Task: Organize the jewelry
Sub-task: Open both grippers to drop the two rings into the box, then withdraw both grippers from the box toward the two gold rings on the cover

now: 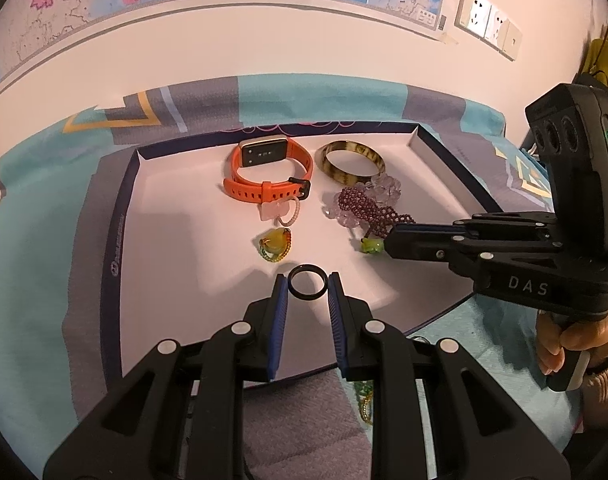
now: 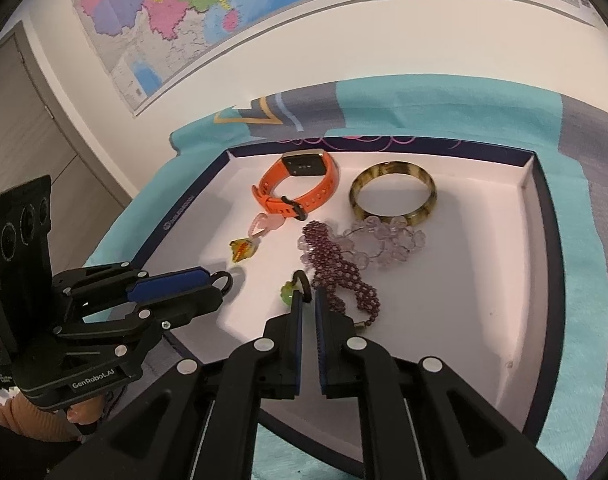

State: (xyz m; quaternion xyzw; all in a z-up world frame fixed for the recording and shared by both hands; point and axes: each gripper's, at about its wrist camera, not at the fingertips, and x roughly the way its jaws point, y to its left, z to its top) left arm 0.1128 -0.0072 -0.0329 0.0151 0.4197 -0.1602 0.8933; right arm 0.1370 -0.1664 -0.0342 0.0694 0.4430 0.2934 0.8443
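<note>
My left gripper (image 1: 307,280) is shut on a small black ring (image 1: 306,297), held just above the white tray floor (image 1: 176,264). The right wrist view shows the same gripper (image 2: 223,285) from the side with the ring (image 2: 229,280) at its tips. My right gripper (image 2: 308,300) points into the tray. Its pads stand a narrow slit apart, and a dark cord loop (image 2: 303,276) with a green bead (image 2: 288,294) lies at its tips. In the left wrist view its tips (image 1: 387,240) sit against that bead (image 1: 372,246).
In the tray lie an orange watch (image 2: 300,188), a striped bangle (image 2: 392,196), a clear bead bracelet (image 2: 388,244), a purple bead strand (image 2: 344,276), a pink charm (image 2: 268,226) and a yellow-green ring (image 2: 242,250). A green bead string (image 1: 364,396) lies outside on the teal cloth (image 1: 32,240).
</note>
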